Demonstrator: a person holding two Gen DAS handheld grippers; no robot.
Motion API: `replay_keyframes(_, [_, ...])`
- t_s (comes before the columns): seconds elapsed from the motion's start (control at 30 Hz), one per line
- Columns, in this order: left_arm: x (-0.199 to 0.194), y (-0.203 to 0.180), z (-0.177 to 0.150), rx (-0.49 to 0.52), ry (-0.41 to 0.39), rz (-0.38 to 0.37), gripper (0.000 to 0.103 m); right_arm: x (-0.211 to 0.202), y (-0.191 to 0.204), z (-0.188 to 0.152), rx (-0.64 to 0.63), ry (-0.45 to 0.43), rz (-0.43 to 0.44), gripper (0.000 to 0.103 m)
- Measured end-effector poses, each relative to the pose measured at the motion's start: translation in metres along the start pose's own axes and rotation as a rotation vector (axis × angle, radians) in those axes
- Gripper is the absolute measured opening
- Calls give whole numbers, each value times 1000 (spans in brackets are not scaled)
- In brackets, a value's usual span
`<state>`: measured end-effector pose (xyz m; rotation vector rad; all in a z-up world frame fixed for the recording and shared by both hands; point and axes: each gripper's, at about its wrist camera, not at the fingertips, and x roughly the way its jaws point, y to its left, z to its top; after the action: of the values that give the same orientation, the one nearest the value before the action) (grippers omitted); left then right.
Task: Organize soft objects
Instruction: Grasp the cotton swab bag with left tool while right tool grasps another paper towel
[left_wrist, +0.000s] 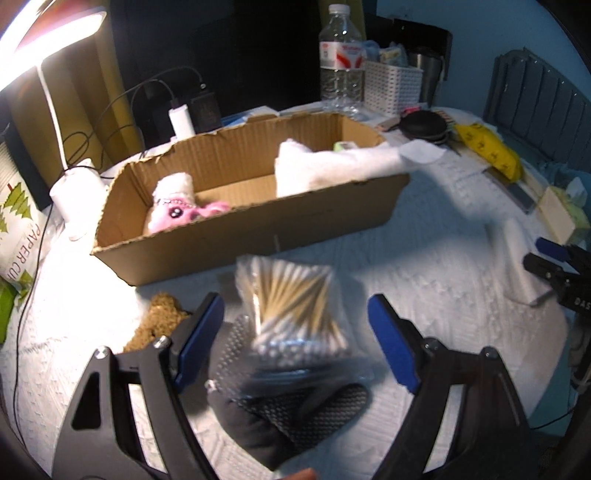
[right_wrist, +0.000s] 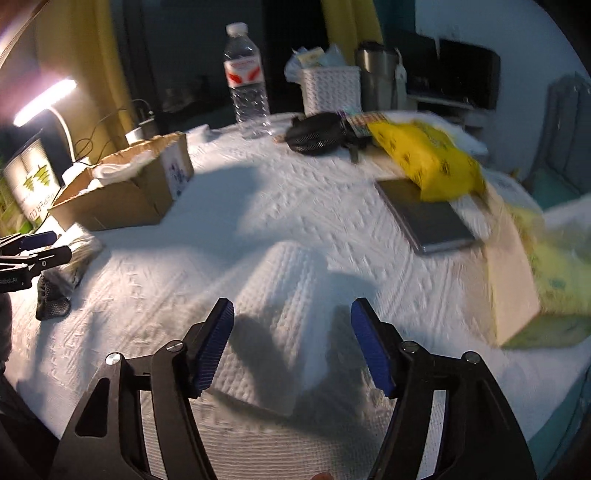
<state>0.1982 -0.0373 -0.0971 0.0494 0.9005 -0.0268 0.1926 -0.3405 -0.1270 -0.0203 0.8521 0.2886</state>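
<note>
An open cardboard box (left_wrist: 258, 236) stands on the white cloth and holds a pink plush toy (left_wrist: 181, 214) and a white towel (left_wrist: 332, 166) draped over its right end. My left gripper (left_wrist: 295, 339) is open above a clear bag of cotton swabs (left_wrist: 291, 295) that lies on a black dotted glove (left_wrist: 295, 413). A brown fuzzy item (left_wrist: 155, 325) lies left of it. My right gripper (right_wrist: 291, 343) is open over a folded white towel (right_wrist: 280, 295). The box (right_wrist: 122, 192) and left gripper (right_wrist: 33, 254) show at far left in the right wrist view.
A water bottle (left_wrist: 341, 59), white basket (left_wrist: 391, 85), black pouch (left_wrist: 424, 123) and yellow bag (left_wrist: 487, 147) stand behind the box. A lamp (left_wrist: 48, 66), charger cables and a paper-cup pack (left_wrist: 18, 221) are at left. A grey notebook (right_wrist: 428, 218) and tissue box (right_wrist: 535, 288) lie right.
</note>
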Motion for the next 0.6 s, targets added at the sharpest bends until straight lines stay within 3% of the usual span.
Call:
replay_keyframes(0.33, [20,-1,5,34,41,73,82,8,19,3,-15,-5,65,70])
replay_keyframes(0.47, [27,2,3,42,58,59,82,13,37,2,-93,9,19,70])
replay_keyframes(0.53, [32,1,1,48,71,50,82,14,41,2,-114,12,-4,66])
replay_keyframes(0.57, [34,2,0,47,76,39,81,15,42,2,-118,10,-17,59])
replay_keyframes(0.6, [35,2,-1,45,77,31,80,15,42,1,-120,6,-23,45])
